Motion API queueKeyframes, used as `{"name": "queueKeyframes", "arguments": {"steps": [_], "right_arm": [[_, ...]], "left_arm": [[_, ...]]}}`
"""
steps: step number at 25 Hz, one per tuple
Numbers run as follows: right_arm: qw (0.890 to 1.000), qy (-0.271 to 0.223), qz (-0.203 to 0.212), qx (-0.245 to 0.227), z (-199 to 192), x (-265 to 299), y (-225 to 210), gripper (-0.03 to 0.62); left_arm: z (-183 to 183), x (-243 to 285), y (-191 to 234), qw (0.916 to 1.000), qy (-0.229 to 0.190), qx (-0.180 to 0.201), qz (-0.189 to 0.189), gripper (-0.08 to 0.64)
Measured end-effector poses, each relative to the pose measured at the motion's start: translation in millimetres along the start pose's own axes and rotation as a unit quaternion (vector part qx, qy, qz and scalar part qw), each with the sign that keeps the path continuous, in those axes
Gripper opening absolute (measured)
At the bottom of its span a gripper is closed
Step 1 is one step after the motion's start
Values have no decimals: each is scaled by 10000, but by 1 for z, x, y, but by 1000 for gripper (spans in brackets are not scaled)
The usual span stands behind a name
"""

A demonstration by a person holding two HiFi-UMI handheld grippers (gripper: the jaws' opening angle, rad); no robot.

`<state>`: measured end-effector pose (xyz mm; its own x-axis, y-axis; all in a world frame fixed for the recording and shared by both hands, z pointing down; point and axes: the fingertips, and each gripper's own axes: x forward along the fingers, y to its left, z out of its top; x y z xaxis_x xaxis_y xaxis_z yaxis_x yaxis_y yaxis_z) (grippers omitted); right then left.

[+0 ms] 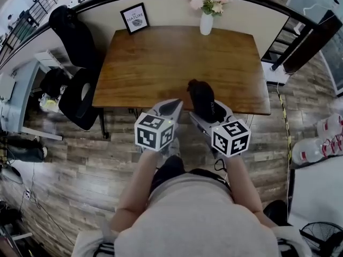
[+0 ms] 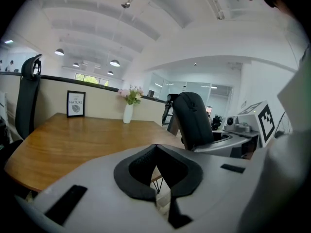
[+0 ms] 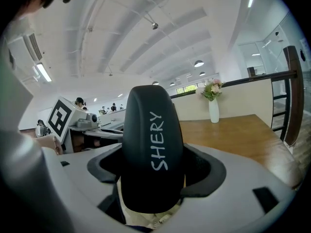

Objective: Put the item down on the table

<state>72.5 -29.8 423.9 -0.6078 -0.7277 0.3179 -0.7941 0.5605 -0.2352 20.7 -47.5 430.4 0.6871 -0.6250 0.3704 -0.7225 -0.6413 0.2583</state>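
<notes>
My right gripper (image 1: 206, 108) is shut on a black padded case (image 1: 201, 98) lettered SHERY, which stands up out of the jaws (image 3: 151, 149). It hangs over the near edge of the wooden table (image 1: 177, 58), tilted forward. My left gripper (image 1: 167, 110) is beside it on the left, shut with nothing between its jaws (image 2: 156, 171). In the left gripper view the black case (image 2: 193, 120) rises to the right of that gripper, above the tabletop (image 2: 73, 135).
A white vase of flowers (image 1: 207, 15) and a framed picture (image 1: 134, 18) stand at the table's far edge by the low wall. A black office chair (image 1: 80, 98) sits at the table's left. Water bottles (image 1: 321, 138) lie on the floor at right.
</notes>
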Motion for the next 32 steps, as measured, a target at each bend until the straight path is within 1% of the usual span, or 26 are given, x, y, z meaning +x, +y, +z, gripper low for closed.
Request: {"name": "queueKeyframes", "arguments": {"steps": [6, 12, 15, 18, 22, 27, 32], "right_arm": [[9999, -17, -69, -72, 28, 51, -14, 362], [9987, -342, -372, 43, 62, 94, -41, 362], [9982, -414, -420, 50, 72, 112, -45, 362], [9986, -354, -394, 47, 74, 127, -46, 362], [9990, -285, -348, 66, 76, 145, -48, 362], [9994, -261, -232, 50, 81, 164, -49, 362], [9997, -216, -124, -20, 89, 175, -61, 362]], "left_arm": [[30, 24, 45, 9998, 19, 84, -181, 12], [60, 46, 88, 9988, 57, 307, -370, 12], [64, 53, 102, 9983, 110, 366, -440, 12], [66, 58, 114, 9979, 165, 387, -491, 12], [74, 61, 129, 9982, 117, 366, -459, 12], [75, 66, 142, 9987, 148, 315, -376, 12], [82, 76, 152, 9991, 157, 272, -278, 12]]}}
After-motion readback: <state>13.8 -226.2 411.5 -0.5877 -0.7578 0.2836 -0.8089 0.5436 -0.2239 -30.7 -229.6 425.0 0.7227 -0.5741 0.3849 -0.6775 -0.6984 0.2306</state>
